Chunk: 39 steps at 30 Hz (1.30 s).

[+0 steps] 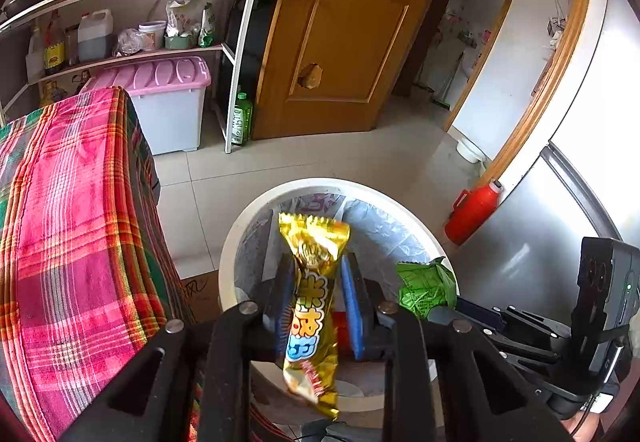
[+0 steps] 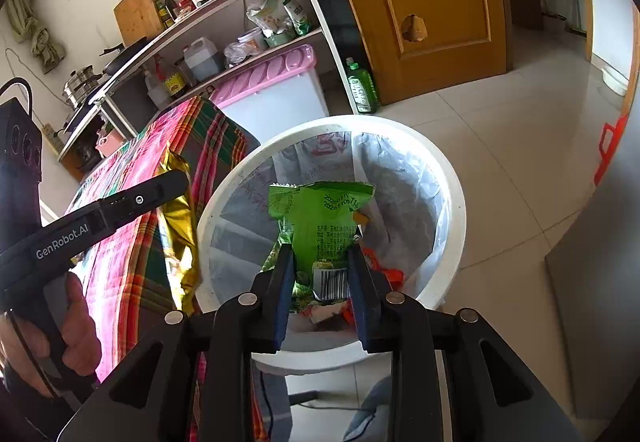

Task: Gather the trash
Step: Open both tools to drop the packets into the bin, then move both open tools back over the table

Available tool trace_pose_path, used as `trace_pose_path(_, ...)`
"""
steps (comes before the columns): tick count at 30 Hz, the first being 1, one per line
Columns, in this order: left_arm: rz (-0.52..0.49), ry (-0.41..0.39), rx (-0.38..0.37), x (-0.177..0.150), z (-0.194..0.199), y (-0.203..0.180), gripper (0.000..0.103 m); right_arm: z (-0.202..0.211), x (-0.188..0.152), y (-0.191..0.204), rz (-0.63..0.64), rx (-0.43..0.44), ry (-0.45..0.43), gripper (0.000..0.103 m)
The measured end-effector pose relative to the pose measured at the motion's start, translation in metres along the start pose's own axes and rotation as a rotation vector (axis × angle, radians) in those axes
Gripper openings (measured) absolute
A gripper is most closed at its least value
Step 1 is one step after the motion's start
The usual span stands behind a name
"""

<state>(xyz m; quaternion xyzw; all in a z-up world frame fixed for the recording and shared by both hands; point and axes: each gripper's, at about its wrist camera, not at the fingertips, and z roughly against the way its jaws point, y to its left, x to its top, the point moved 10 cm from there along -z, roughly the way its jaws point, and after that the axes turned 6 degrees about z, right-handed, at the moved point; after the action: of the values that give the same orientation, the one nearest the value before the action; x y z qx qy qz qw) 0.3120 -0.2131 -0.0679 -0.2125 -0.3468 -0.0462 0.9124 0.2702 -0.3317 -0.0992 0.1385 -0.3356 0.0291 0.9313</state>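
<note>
- The left gripper [image 1: 314, 300] is clamped on a crinkled gold foil snack wrapper [image 1: 310, 306] with cartoon lettering, over the white round plastic-lined bin [image 1: 240, 242].
- The right gripper [image 2: 322, 280] pinches a torn green barcoded packet [image 2: 320, 226] above the bin.

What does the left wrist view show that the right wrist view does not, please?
Only the left wrist view shows the red thermos whole beside the fridge. Only the right wrist view shows the stove pots and the person's left hand. Both show the gold wrapper, green wrapper and white bin.
</note>
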Motion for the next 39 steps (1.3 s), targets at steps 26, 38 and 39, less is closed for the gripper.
trace_pose_path(26, 0.037, -0.136, 0.019, 0.001, 0.086, 0.032, 0.034, 0.043, 0.013, 0.065, 0.108, 0.047, -0.101, 0.041)
trace_pose_path(38, 0.076, -0.206, 0.097, -0.018, 0.141, 0.080, 0.040, 0.051, 0.005, 0.132, 0.200, 0.124, -0.111, 0.041)
trace_pose_path(39, 0.083, -0.208, 0.102, -0.020, 0.145, 0.085, 0.040, 0.051, 0.004, 0.136, 0.207, 0.129, -0.111, 0.041)
